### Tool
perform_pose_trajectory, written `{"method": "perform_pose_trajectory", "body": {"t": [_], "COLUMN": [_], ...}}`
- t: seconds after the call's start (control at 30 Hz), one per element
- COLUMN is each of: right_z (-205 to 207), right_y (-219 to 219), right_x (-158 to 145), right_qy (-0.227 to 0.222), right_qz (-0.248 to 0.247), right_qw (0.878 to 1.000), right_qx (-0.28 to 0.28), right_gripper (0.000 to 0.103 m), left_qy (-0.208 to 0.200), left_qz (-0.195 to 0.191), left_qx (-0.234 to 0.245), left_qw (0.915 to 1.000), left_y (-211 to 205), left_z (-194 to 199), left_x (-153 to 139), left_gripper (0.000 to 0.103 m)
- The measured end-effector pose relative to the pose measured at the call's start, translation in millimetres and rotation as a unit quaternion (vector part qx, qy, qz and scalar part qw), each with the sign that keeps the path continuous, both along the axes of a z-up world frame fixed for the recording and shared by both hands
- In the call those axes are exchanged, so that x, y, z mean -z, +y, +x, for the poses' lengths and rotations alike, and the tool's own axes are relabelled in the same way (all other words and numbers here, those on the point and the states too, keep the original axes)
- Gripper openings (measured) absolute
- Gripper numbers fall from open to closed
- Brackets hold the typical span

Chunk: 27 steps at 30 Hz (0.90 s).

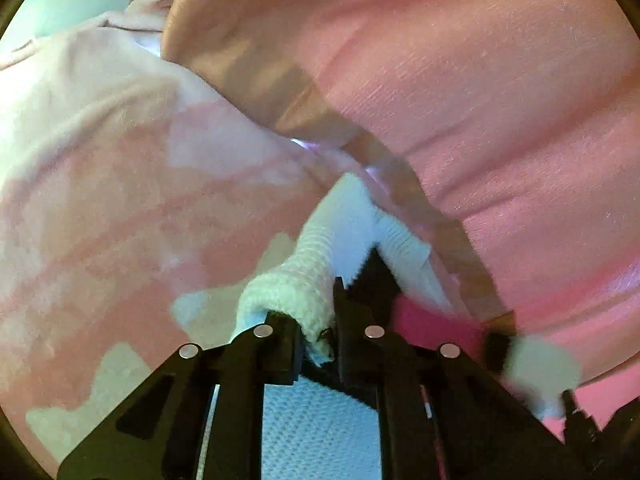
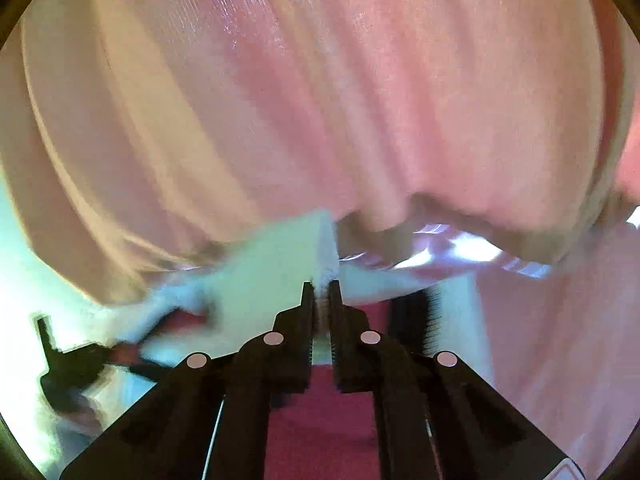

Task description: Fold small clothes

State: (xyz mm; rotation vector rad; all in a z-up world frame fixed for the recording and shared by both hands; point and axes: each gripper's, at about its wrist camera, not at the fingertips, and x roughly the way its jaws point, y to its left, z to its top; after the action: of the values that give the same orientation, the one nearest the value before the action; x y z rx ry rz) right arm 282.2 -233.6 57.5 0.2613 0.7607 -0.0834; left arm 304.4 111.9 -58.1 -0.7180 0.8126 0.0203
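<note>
A small white knitted garment (image 1: 304, 276) is stretched between both grippers, close to a person's pink shirt (image 1: 500, 112). My left gripper (image 1: 316, 320) is shut on its ribbed white edge, and the cloth bunches over the left finger. My right gripper (image 2: 321, 292) is shut on another edge of the same white garment (image 2: 272, 256), pinched thin between the jaws. The right gripper shows blurred at the lower right of the left wrist view (image 1: 532, 364). The left gripper shows blurred at the lower left of the right wrist view (image 2: 76, 360).
A pale pink fleece cloth (image 1: 132, 168) with lighter patches fills the left of the left wrist view. The person's pink shirt (image 2: 340, 100) fills most of the right wrist view, very near. A dark pink surface (image 2: 320, 420) lies below the right gripper.
</note>
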Motion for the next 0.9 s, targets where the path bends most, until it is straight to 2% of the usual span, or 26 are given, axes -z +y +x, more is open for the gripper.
{"method": "perform_pose_trajectory", "body": {"t": [0.03,0.07,0.1,0.13,0.23,0.27,0.33,0.37,0.47,0.53,0.6,0.67,0.73,0.83,0.9], "right_z": [10.6,22.0,24.1,20.2,2.8,2.1,12.8,13.0,0.7,-22.4,-61.1,-111.1,-157.1,-215.2,-242.2], "right_y": [-4.3,-13.7,-18.6,-22.7,-31.0,-32.6,-34.2,-32.5,-28.1,-28.0,-31.3,-37.0,-43.6,-44.2,-35.0], "right_x": [25.1,65.3,85.9,93.7,75.0,75.7,106.6,113.0,92.0,70.4,53.1,49.5,59.7,92.2,108.7], "right_qy": [0.046,0.119,0.151,0.154,0.094,0.089,0.154,0.156,0.138,0.129,0.130,0.154,0.180,0.239,0.260], "right_qz": [-0.014,-0.010,-0.008,0.000,0.044,0.039,0.015,0.009,0.003,-0.014,-0.029,-0.004,0.039,0.101,0.145], "right_qw": [0.999,0.993,0.988,0.988,0.994,0.995,0.988,0.988,0.990,0.991,0.991,0.988,0.983,0.966,0.955], "right_qx": [0.005,0.011,0.018,0.023,0.030,0.030,0.018,0.009,-0.006,-0.012,-0.010,-0.020,-0.021,-0.009,-0.009], "right_gripper": [0.006,0.006,0.006,0.006,0.006,0.006,0.006,0.007,0.017,0.024,0.052,0.055,0.058,0.059,0.059], "left_qy": [0.013,0.028,0.045,0.054,0.048,0.047,0.050,0.048,0.043,0.037,0.037,0.044,0.049,0.091,0.130], "left_qz": [0.004,0.010,0.017,0.018,0.043,0.043,0.045,0.060,0.094,0.095,0.086,0.099,0.108,0.134,0.141], "left_qx": [0.004,0.006,0.007,0.010,0.015,0.015,0.018,0.019,0.034,0.051,0.072,0.088,0.106,0.134,0.155], "left_qw": [0.9999,0.9995,0.9988,0.9984,0.9978,0.9978,0.9976,0.9969,0.9940,0.9934,0.9929,0.9902,0.9872,0.9777,0.9690], "left_y": [-2.0,-3.6,-5.9,-6.9,-8.4,-7.7,-8.0,-11.2,-15.5,-13.6,-5.9,3.5,13.7,24.1,26.4], "left_z": [3.7,6.8,7.8,8.2,7.8,9.4,11.2,11.9,8.4,1.2,-15.7,-38.5,-69.4,-113.4,-137.0], "left_x": [7.8,16.7,25.5,31.0,30.4,30.8,34.7,35.7,29.4,22.6,9.9,-0.2,-7.4,-4.1,2.7], "left_gripper": [0.012,0.011,0.011,0.011,0.011,0.011,0.011,0.012,0.014,0.019,0.027,0.053,0.062,0.066,0.066]}}
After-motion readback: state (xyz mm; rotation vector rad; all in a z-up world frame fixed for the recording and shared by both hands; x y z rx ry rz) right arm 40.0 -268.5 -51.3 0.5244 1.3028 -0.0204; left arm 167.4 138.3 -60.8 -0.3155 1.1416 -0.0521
